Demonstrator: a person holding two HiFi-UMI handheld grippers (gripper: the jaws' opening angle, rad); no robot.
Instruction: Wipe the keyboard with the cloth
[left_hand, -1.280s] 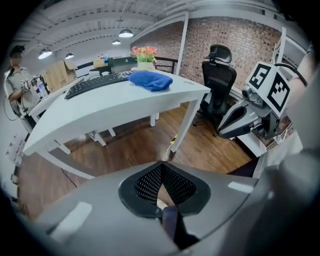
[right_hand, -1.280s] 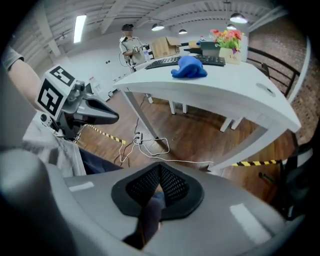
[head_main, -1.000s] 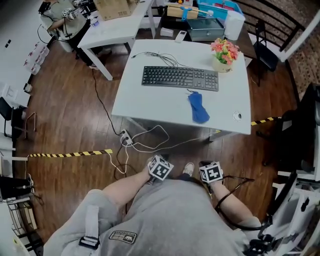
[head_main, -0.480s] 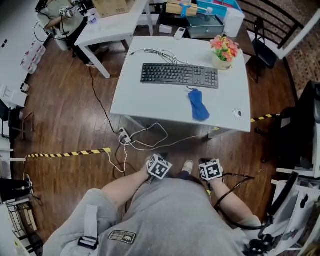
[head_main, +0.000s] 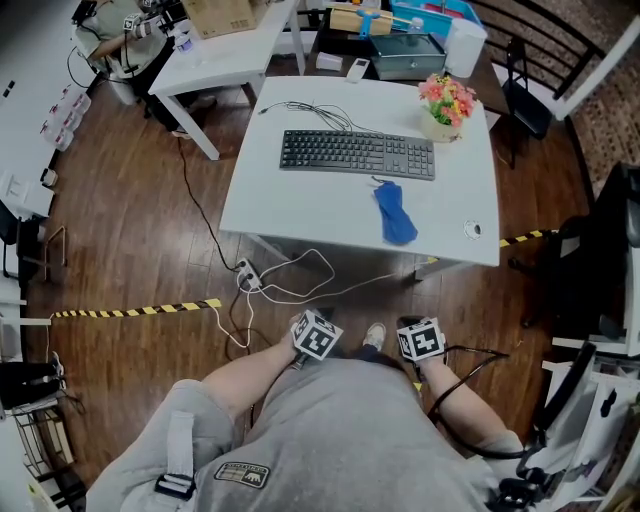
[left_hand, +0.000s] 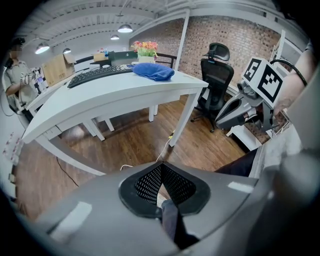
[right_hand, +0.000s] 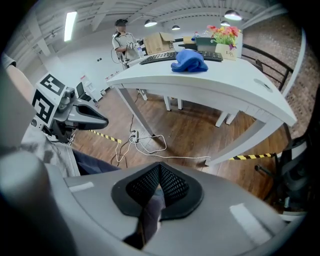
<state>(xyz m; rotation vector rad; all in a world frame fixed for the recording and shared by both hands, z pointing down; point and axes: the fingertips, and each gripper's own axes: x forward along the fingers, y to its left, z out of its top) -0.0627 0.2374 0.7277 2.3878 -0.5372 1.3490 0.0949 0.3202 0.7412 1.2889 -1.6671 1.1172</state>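
Observation:
A black keyboard (head_main: 357, 154) lies across the far half of the white table (head_main: 290, 210). A crumpled blue cloth (head_main: 395, 212) lies just in front of the keyboard's right end. Both grippers hang low by my legs, well short of the table and pointing steeply down. In the head view only the marker cubes show, the left cube (head_main: 318, 334) and the right cube (head_main: 421, 340). The left gripper (left_hand: 160, 181) has its mesh pads closed with nothing between them. The right gripper (right_hand: 159, 184) is shut and empty too. Cloth (right_hand: 189, 60) and keyboard (left_hand: 97, 74) show on the tabletop ahead.
A flower pot (head_main: 448, 103) stands at the table's far right. A power strip with loose cables (head_main: 250, 277) lies on the wood floor under the table's front edge. Yellow-black tape (head_main: 135, 309) crosses the floor. A black office chair (left_hand: 216, 75) stands right; another white table (head_main: 225, 55) far left.
Both grippers stay where they were. Only the head view has drifted slightly, so the table sits a little higher and further left in the frame.

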